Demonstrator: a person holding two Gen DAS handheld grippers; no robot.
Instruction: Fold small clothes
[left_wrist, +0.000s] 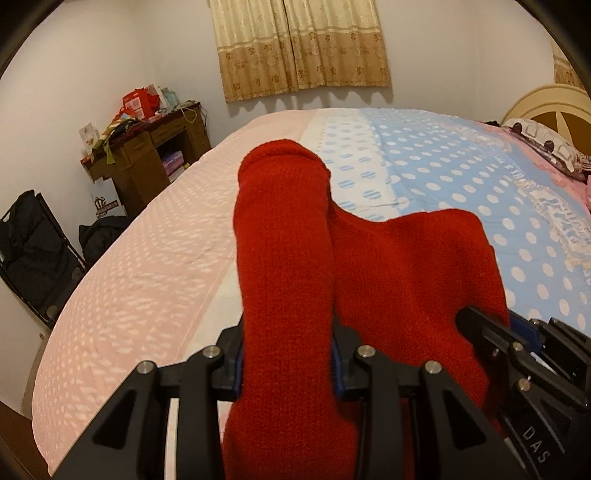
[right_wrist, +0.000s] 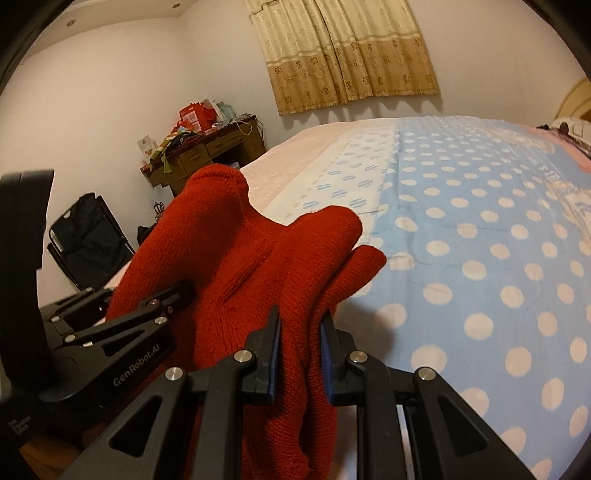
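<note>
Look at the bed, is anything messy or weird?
Nothing on the bed looks wrong. The red knitted garment is bunched between both grippers, held above the bedspread. Only the desk in the corner is cluttered.

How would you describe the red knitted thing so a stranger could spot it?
Start at the big bed with pink and blue dotted sheets. Above its near edge, two black tools grip a red knit garment. It is the only solid red, woolly thing there.

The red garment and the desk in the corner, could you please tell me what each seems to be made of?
Red garment: probably knitted wool or acrylic, matte; ribbed stitches and soft fuzz show. Desk: apparently dark brown wood, with a slight sheen on its drawer fronts; whether solid or veneer cannot be told.
</note>
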